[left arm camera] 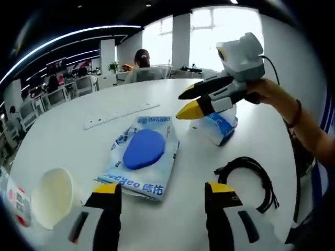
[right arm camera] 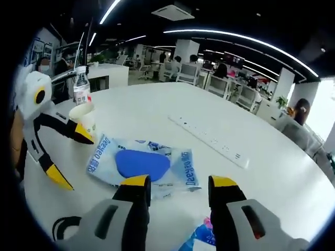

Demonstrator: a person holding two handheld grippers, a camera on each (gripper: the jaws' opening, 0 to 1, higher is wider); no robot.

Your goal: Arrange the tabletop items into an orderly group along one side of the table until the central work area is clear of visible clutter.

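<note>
Bare table (right arm camera: 157, 107) beyond wipes pack (right arm camera: 144, 164), cup (right arm camera: 84, 117) alongside.

Open-plan office. Large white round desk (left arm camera: 63, 130) in front. Dark ceiling (right arm camera: 220, 15) with long curved light strips (right arm camera: 246, 39) and an air vent (right arm camera: 172, 11). Bright windows (left arm camera: 225, 31) between white pillars (left arm camera: 181, 39). Rows of desks with white office chairs (right arm camera: 187, 73), people seated. Potted plant (left arm camera: 113, 66) by one pillar.
</note>
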